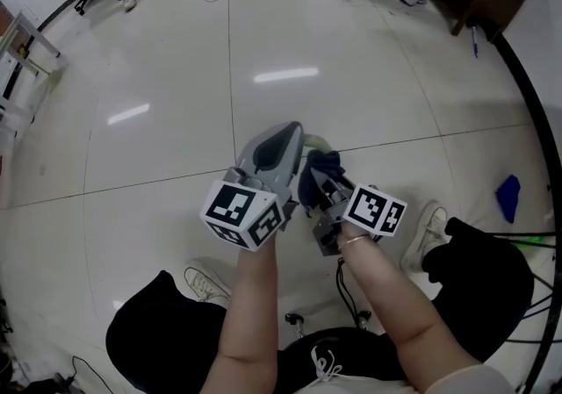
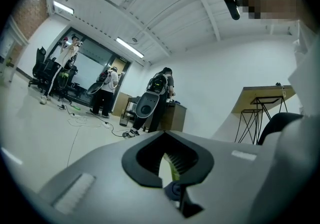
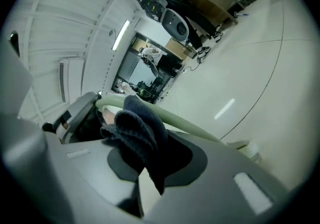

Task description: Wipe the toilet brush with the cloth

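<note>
1. The left gripper (image 1: 277,145) is clamped on the toilet brush (image 3: 195,127), holding its pale green handle in the air above the floor (image 1: 176,76).
2. The right gripper (image 1: 323,186) pinches the dark cloth (image 3: 136,133), which is bunched against that handle.
3. The handle looks stiff, light and probably slick, so grip it firmly mid-shaft. The cloth is soft and floppy.

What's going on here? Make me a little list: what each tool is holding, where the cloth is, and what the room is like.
left tool: shut on the toilet brush, gripping its pale green handle
right tool: shut on the cloth
cloth: dark blue, bunched up, seems to lie over the brush handle
height: both tools are held up above the floor
floor: shiny white tiles
others: people stand far off by a desk
</note>
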Tool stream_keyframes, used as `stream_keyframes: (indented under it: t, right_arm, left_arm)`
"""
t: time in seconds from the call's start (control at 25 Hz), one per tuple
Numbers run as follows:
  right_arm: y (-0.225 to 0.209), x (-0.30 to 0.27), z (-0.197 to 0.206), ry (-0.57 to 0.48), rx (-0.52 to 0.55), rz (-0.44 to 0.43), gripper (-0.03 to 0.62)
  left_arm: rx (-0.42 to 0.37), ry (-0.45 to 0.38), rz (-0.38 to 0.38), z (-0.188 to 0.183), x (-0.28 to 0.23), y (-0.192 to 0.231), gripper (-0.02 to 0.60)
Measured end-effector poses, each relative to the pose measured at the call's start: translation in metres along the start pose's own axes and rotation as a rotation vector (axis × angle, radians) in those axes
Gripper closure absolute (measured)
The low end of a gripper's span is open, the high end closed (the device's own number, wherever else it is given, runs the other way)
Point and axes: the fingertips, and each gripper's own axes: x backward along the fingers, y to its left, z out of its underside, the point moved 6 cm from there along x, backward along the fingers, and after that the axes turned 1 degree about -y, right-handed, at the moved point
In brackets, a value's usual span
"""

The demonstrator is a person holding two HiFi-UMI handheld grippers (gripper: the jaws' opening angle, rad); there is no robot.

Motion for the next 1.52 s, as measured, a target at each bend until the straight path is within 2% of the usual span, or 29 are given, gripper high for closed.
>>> stream_keyframes:
  t: [0.16,0.36,0.56,0.76,0.96,1.08,1.2,1.36,1.44,1.52]
  right_arm:
    - [-0.029,0.003,0.008,0.027,0.038,0.079,0.53]
    - [-0.062,0.001,0.026,0.066,0.01,0.144,0.53]
    - [-0.089,-0.002,0.044,0.104,-0.065,0.183,0.53]
    - [-0.108,-0.003,0.063,0.086,-0.164,0.2,0.53]
    - [-0.128,0.001,0.081,0.129,-0.164,0.243,0.53]
    - [-0.129,0.005,0.078,0.15,-0.122,0.218,0.53]
    - [-0.118,0.014,0.065,0.183,-0.007,0.198,0.53]
    - [-0.099,0.036,0.028,0.187,0.192,0.183,0.53]
    - [-0.085,0.046,0.003,0.16,0.228,0.138,0.53]
    - [-0.065,0.055,-0.02,0.115,0.246,0.084,0.53]
  left_arm:
    - [0.01,-0.015,0.0,0.0,0.0,-0.004,0.575]
    - [-0.006,-0.019,-0.009,0.001,0.002,-0.003,0.575]
    - [-0.003,-0.039,-0.026,0.001,0.006,0.001,0.575]
    - [-0.001,-0.048,-0.032,0.0,0.006,0.004,0.575]
    - [0.017,-0.07,-0.062,0.002,0.01,0.013,0.575]
    - [0.019,-0.075,-0.08,0.005,0.013,0.016,0.575]
    - [0.002,-0.055,-0.107,0.007,0.018,0.018,0.575]
    - [0.037,-0.097,-0.161,0.003,0.033,0.017,0.575]
    - [0.067,-0.125,-0.186,-0.001,0.044,0.013,0.575]
    - [0.057,-0.133,-0.22,-0.005,0.055,0.008,0.575]
